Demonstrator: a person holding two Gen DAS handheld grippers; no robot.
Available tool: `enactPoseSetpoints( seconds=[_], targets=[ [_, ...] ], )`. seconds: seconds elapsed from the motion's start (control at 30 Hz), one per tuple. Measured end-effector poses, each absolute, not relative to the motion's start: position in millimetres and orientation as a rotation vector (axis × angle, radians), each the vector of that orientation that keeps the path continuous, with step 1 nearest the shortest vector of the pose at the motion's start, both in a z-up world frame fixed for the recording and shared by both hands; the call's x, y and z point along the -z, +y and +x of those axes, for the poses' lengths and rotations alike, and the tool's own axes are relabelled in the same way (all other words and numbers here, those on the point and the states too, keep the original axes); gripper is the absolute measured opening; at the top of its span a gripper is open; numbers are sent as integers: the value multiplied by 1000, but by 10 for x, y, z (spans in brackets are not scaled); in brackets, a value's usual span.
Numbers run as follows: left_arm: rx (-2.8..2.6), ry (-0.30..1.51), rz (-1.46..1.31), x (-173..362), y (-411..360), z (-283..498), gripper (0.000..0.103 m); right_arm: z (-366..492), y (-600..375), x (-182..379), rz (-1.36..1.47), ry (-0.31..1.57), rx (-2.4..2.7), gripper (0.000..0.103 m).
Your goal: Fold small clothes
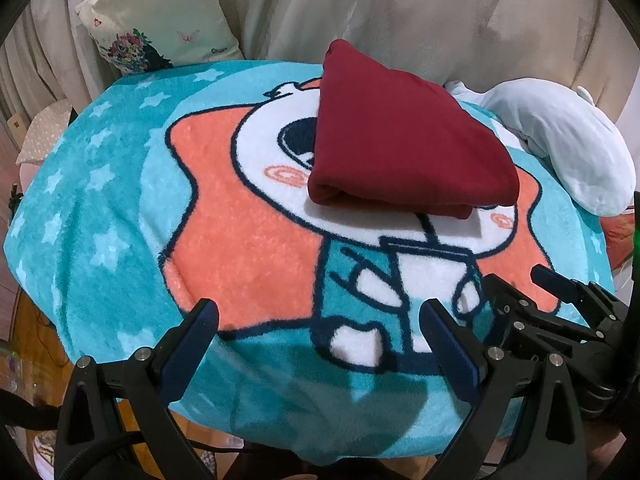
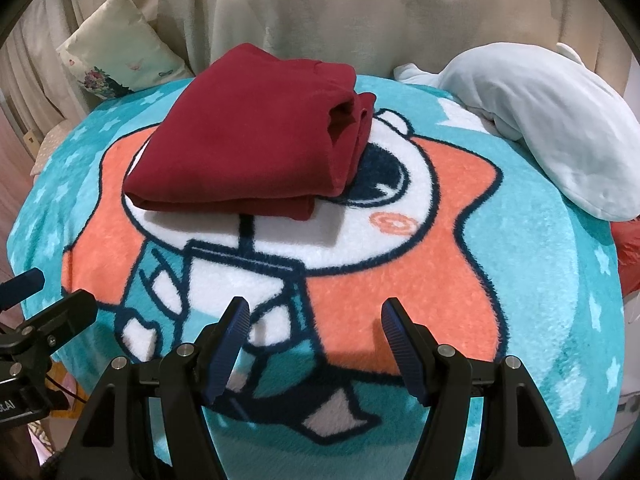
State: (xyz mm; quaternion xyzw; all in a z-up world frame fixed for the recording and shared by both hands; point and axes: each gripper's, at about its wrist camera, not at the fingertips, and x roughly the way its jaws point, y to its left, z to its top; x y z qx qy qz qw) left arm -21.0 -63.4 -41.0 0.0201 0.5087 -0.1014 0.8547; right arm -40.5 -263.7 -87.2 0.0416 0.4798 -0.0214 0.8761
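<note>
Cartoon blanket [image 2: 460, 280] bears a folded maroon garment [image 2: 248, 140]; both grippers' fingers [image 1: 200, 320] spread, empty.

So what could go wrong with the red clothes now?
The folded red garment looks loose on its right side, with layers gaping, so a nudge might undo it. It lies on a fluffy blanket, where it could slip if that gets tugged. Both the left gripper and right gripper are open and empty, near the blanket's front.

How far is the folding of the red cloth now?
Done: the dark red garment lies folded in a compact stack on the cartoon blanket. In hand: nothing; the left gripper and right gripper are open, apart from it. Left: no unfolded clothes are visible.
</note>
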Motion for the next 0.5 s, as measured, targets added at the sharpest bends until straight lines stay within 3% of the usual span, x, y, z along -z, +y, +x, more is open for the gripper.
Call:
enactPoseSetpoints(
  seconds=[0.5],
  targets=[
    [225,1105,21,494,-605,-132,100,-357,-2588,863,68,1001,34,72]
  ],
)
